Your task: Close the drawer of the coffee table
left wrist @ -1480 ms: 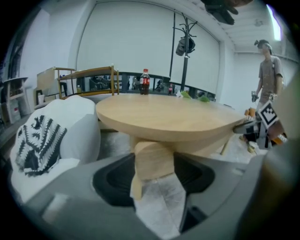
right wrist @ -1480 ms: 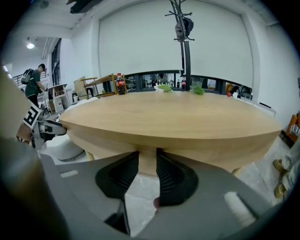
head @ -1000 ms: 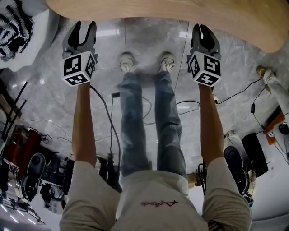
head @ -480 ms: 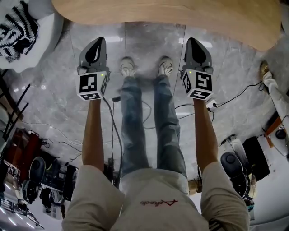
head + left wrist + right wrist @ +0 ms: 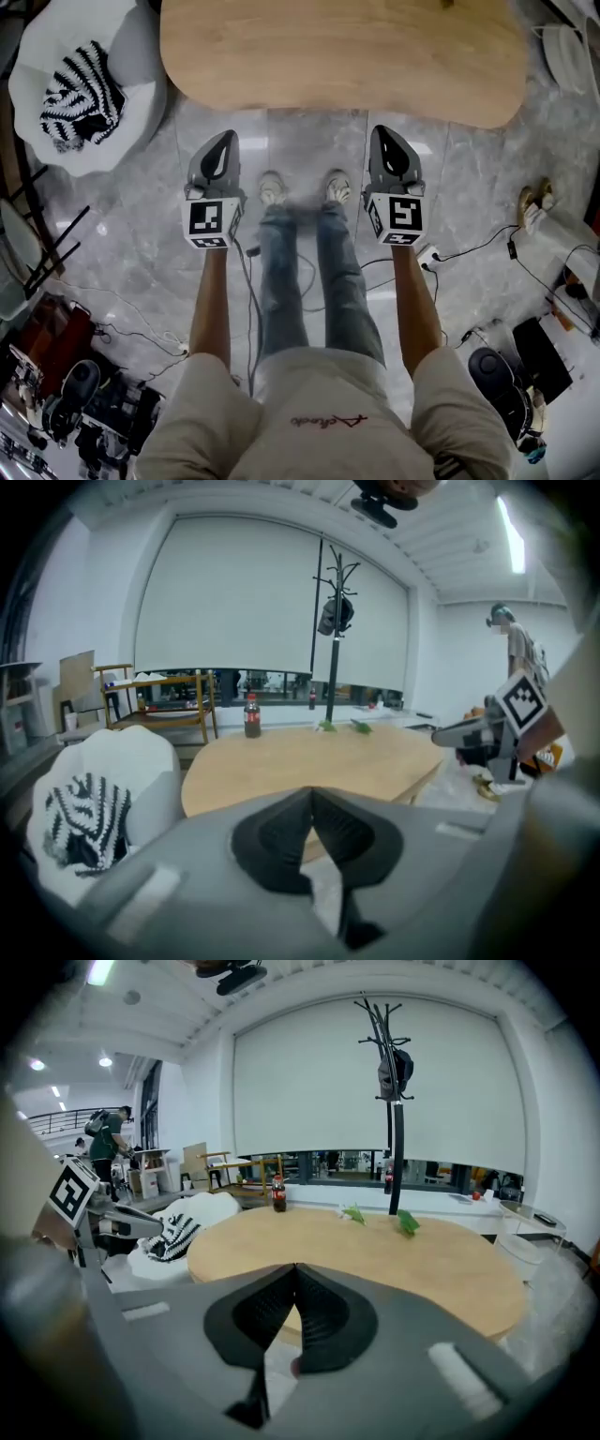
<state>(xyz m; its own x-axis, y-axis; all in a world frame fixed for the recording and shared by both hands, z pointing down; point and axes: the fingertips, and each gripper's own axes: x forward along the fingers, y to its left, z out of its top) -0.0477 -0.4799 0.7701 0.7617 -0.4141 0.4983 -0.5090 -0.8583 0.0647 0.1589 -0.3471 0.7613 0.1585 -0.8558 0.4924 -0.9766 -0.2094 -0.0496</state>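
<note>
Standing on a grey tiled floor [image 5: 131,253], a person faces an oval wooden table [image 5: 337,56] with a gripper in each outstretched hand. The left gripper [image 5: 224,141] and the right gripper [image 5: 383,133] are held side by side and well apart. Both point toward the table's near edge and stop short of it, over the floor. Each is clenched and empty: in the left gripper view and the right gripper view alike, the dark pads [image 5: 277,841] meet at their tips with nothing between them. A marker cube [image 5: 214,222] sits at the rear of each gripper, facing up toward the head camera.

The drawer cannot be made out in any view. Only the table's top and rounded rim show, directly ahead of both grippers and just beyond the person's shoes [image 5: 272,187].

On the far side of the top stand a dark bottle [image 5: 278,1194] with a red label and two small green things [image 5: 407,1222]. Behind the table a black coat stand [image 5: 394,1101] rises with a dark bag hung near its top, set against a broad white blind [image 5: 309,1082].

To the left of the table, a white seat [image 5: 112,150] holds a black-and-white striped cloth [image 5: 82,98]. Cables [image 5: 469,248] trail across the floor at the person's right. Dark equipment [image 5: 84,403] lies heaped at the lower left of the head view.
</note>
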